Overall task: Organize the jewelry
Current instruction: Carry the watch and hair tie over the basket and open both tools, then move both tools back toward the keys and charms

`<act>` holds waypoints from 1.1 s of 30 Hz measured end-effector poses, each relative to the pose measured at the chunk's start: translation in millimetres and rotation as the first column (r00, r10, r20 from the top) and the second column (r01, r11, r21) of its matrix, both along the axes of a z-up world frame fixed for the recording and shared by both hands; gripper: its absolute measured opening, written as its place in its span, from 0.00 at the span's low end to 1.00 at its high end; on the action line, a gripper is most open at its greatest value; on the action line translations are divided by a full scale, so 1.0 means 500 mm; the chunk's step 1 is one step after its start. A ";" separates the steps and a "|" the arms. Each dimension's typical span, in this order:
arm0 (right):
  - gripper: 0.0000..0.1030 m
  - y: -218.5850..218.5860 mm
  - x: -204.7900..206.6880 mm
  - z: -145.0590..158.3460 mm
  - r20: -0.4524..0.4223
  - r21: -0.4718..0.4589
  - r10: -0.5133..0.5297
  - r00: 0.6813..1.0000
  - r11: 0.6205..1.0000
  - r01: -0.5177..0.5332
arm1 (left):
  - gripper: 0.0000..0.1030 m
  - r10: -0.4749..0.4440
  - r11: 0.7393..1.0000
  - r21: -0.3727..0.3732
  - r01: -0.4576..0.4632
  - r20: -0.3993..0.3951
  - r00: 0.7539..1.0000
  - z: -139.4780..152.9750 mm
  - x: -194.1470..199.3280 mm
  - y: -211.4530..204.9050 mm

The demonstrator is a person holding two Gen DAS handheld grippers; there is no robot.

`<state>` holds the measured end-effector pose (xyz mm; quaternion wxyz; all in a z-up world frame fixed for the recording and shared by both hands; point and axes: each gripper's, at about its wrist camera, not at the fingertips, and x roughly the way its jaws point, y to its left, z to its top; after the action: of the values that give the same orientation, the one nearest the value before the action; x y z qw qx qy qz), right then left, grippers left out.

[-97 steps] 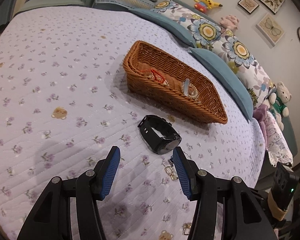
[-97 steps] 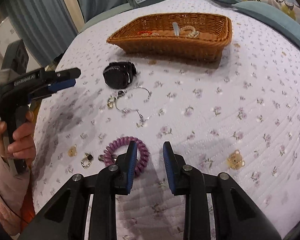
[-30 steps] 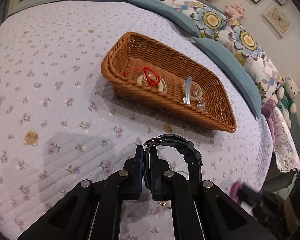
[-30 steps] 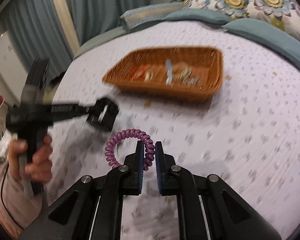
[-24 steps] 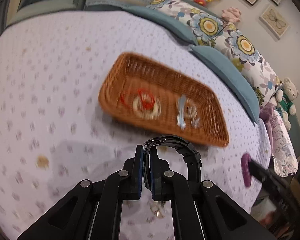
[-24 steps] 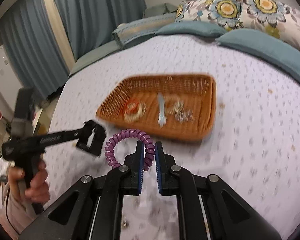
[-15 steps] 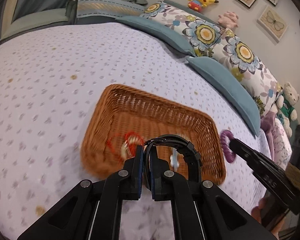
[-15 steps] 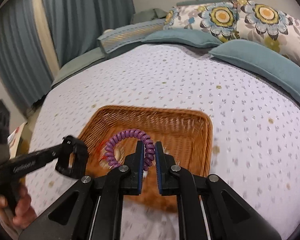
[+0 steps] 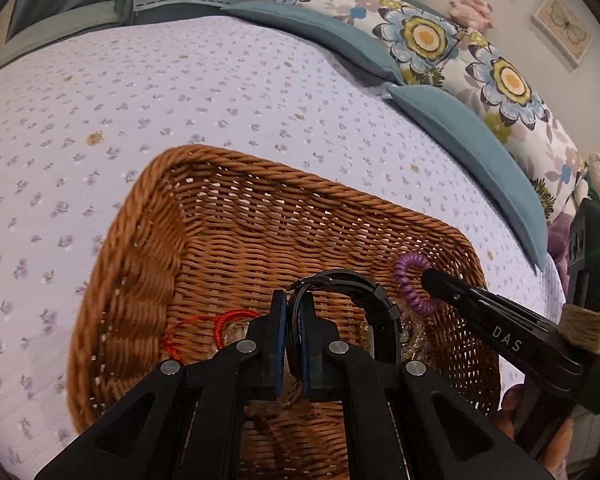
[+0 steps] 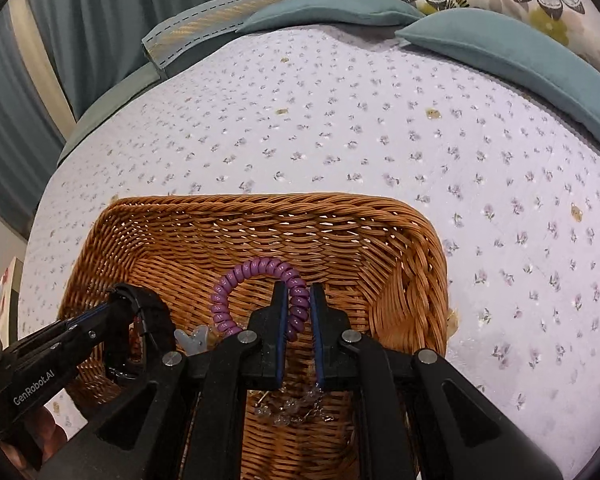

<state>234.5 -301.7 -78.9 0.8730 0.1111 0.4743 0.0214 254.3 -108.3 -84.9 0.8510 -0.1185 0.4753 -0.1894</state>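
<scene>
My left gripper (image 9: pixel 293 320) is clamped on the black watch (image 9: pixel 356 292) above the near-left part of the basket (image 9: pixel 236 184). My right gripper (image 10: pixel 299 312) pinches the purple coil bracelet (image 10: pixel 252 274) above the basket's right end, over the jewelry (image 10: pixel 288 406) lying inside.

The left gripper (image 9: pixel 293 312) is pinched shut on the strap of a black watch (image 9: pixel 364 292), its fingers pointing forward and slightly down. The right gripper (image 10: pixel 299 312) is clamped on a purple coil band (image 10: pixel 256 280), reaching in from the right, close beside the left one, apart.
</scene>
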 end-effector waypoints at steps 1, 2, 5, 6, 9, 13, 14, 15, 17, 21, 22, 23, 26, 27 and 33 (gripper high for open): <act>0.12 0.003 0.001 0.001 0.002 -0.006 0.004 1.000 1.000 -0.004 | 0.06 -0.002 1.000 0.003 0.002 0.002 1.000 -0.002 0.000 -0.003; 0.12 0.006 0.002 0.002 0.002 -0.016 0.006 1.000 1.000 -0.006 | 0.07 -0.007 1.000 0.012 0.007 0.009 1.000 -0.003 -0.002 -0.007; 0.13 0.005 0.001 0.003 -0.005 -0.006 0.001 1.000 1.000 -0.001 | 0.11 -0.030 0.999 0.035 0.029 0.032 0.999 0.005 -0.012 -0.018; 0.13 0.001 0.000 0.004 -0.006 0.001 -0.004 1.000 1.000 0.004 | 0.13 -0.032 0.999 0.033 0.031 0.036 0.999 0.009 -0.016 -0.016; 0.14 -0.007 -0.009 0.013 -0.005 0.021 -0.002 1.000 1.000 0.002 | 0.13 -0.036 0.999 0.027 0.034 0.062 0.997 0.034 -0.030 -0.003; 0.14 -0.008 -0.047 0.046 0.017 0.015 0.002 1.000 1.000 -0.002 | 0.13 -0.032 0.999 0.022 0.030 0.093 0.995 0.077 -0.061 0.024; 0.14 -0.008 -0.063 0.058 0.028 0.021 0.006 1.000 1.000 -0.007 | 0.13 -0.032 0.999 0.013 0.031 0.105 0.994 0.092 -0.076 0.034; 0.14 -0.006 -0.083 0.071 0.040 0.026 0.011 0.999 1.000 -0.012 | 0.13 -0.034 0.999 0.007 0.033 0.120 0.992 0.107 -0.094 0.044; 0.14 0.001 -0.126 0.100 0.064 0.027 0.024 0.998 0.999 -0.026 | 0.13 -0.040 0.999 0.004 0.040 0.147 0.988 0.135 -0.130 0.063; 0.15 0.021 -0.217 0.148 0.110 0.044 0.060 0.992 0.997 -0.065 | 0.13 -0.052 0.999 0.009 0.051 0.196 0.979 0.190 -0.212 0.104; 0.19 0.028 -0.245 0.158 0.120 0.053 0.074 0.990 0.995 -0.081 | 0.13 -0.053 0.999 0.007 0.052 0.205 0.977 0.201 -0.234 0.117; 0.26 0.032 -0.269 0.165 0.127 0.057 0.085 0.988 0.994 -0.092 | 0.13 -0.053 0.999 0.005 0.053 0.213 0.976 0.211 -0.257 0.131; 0.31 0.052 -0.340 0.181 0.154 0.047 0.108 0.982 0.992 -0.117 | 0.22 -0.041 0.999 0.001 0.041 0.222 0.974 0.223 -0.324 0.169; 0.31 0.060 -0.366 0.183 0.161 0.042 0.119 0.980 0.991 -0.128 | 0.29 -0.034 0.999 -0.004 0.036 0.221 0.975 0.223 -0.340 0.180; 0.31 0.112 -0.501 0.159 0.147 0.031 0.168 0.975 0.984 -0.175 | 0.36 0.000 0.999 -0.041 0.008 0.182 0.983 0.180 -0.454 0.231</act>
<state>-16.0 -245.8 0.8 0.8972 0.0869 0.4174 0.1149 27.4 7.1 5.2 0.8877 -0.1174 0.3919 -0.2111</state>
